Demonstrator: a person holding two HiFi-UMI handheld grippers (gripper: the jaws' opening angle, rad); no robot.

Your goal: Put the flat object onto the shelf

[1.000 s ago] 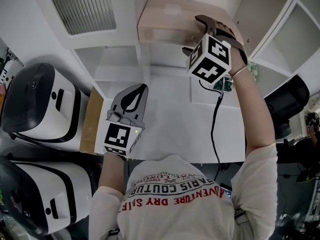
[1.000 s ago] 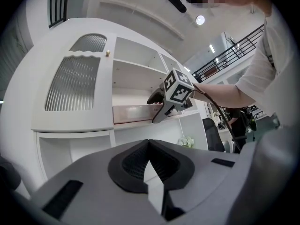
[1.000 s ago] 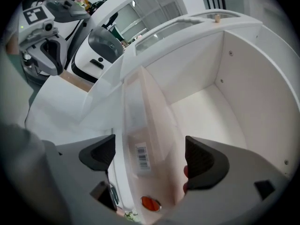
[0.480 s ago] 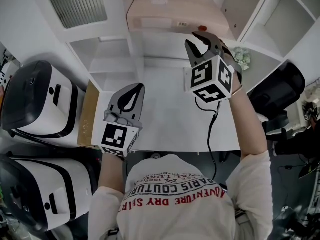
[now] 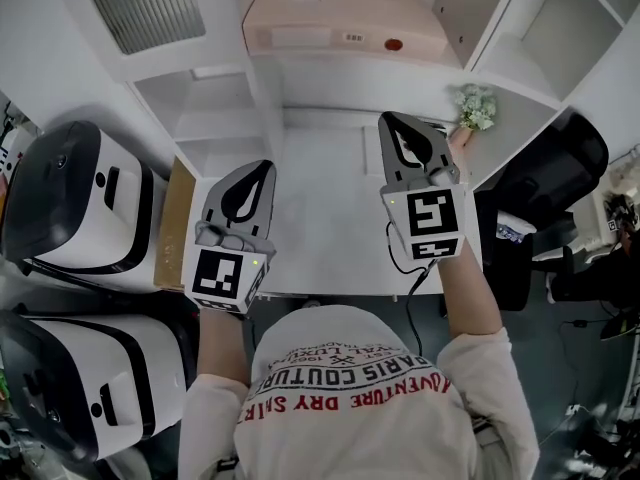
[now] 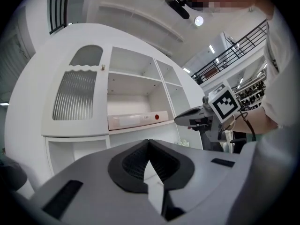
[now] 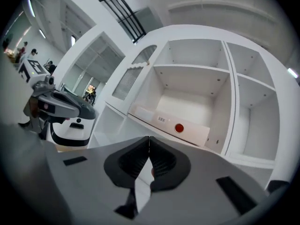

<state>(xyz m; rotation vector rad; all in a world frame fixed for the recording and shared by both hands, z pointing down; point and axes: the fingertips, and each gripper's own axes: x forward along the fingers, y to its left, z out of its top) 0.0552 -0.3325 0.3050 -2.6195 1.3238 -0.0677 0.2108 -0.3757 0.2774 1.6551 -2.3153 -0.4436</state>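
Flat object on the shelf; task looks done
It lies well ahead of the right gripper, whose jaws have just closed on nothing; the left gripper beside it is clenched empty too. Nothing seems left.

The T-shirt is white, lettered; left gripper and right gripper seem grey.

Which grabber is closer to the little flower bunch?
Right. The right gripper, its jaws just closed empty, points close beside the flower bunch; the left gripper is much farther, over the opposite side of the counter.
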